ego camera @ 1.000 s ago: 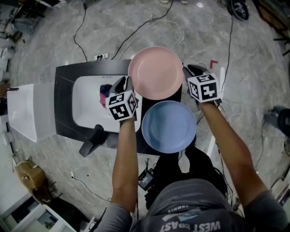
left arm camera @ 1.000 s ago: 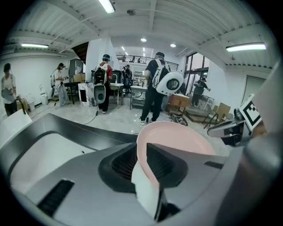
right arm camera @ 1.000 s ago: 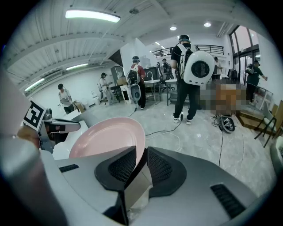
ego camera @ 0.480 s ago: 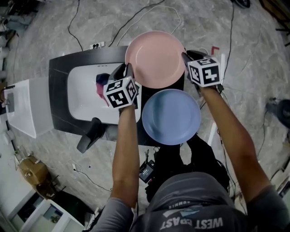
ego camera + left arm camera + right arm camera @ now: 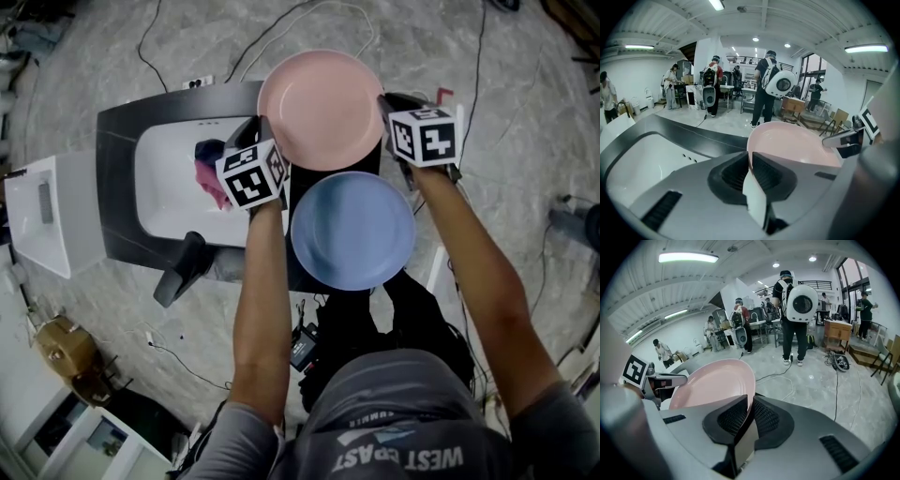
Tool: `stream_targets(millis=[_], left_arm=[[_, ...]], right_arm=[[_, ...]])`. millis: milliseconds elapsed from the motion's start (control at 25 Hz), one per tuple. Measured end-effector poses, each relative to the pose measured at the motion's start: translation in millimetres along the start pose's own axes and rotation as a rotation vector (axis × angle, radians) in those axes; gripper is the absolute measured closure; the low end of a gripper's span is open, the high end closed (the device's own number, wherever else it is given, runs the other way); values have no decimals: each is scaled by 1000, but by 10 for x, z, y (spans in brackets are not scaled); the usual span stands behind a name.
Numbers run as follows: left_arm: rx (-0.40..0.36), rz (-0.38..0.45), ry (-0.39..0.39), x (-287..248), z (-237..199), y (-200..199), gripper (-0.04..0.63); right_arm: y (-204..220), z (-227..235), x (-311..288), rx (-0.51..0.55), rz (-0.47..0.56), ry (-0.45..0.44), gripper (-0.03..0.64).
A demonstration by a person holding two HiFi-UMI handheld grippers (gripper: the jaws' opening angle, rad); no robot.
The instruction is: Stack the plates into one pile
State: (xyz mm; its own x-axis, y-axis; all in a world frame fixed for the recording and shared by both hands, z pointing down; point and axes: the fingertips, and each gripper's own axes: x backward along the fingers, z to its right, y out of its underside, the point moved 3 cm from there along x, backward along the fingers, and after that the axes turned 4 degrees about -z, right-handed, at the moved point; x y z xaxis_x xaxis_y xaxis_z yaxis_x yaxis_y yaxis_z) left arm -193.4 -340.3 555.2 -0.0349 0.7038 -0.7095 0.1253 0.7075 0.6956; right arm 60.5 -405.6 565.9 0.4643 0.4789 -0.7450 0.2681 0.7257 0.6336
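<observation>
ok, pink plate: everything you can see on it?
The pink plate is round, smooth, plastic-looking, with a shallow raised rim, empty, face up, roughly level. It is over the far edge of the dark counter, beyond the blue plate. The left gripper, whose jaws have just been closing, pinches its left rim; the right gripper pinches the right rim.

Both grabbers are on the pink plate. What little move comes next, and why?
Probably carry the pink plate toward the person, over the blue plate. The left gripper, whose jaws have just been closing, and the right gripper each pinch its rim on opposite sides, so it looks ready to stack.
</observation>
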Motion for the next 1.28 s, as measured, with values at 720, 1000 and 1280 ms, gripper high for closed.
stream_targets(millis=[720,1000,1280], left_arm=[[11,51,-36,388,-3,-169,574],[17,68,-46,555,-1,-226,575],[30,77,-60,746,86,-230,575]], right_arm=[[-200,-158,307,48,31,-17,568],[-254,-225,432,67,38,-24,568],[-260,-240,598,89,35,-40,568]])
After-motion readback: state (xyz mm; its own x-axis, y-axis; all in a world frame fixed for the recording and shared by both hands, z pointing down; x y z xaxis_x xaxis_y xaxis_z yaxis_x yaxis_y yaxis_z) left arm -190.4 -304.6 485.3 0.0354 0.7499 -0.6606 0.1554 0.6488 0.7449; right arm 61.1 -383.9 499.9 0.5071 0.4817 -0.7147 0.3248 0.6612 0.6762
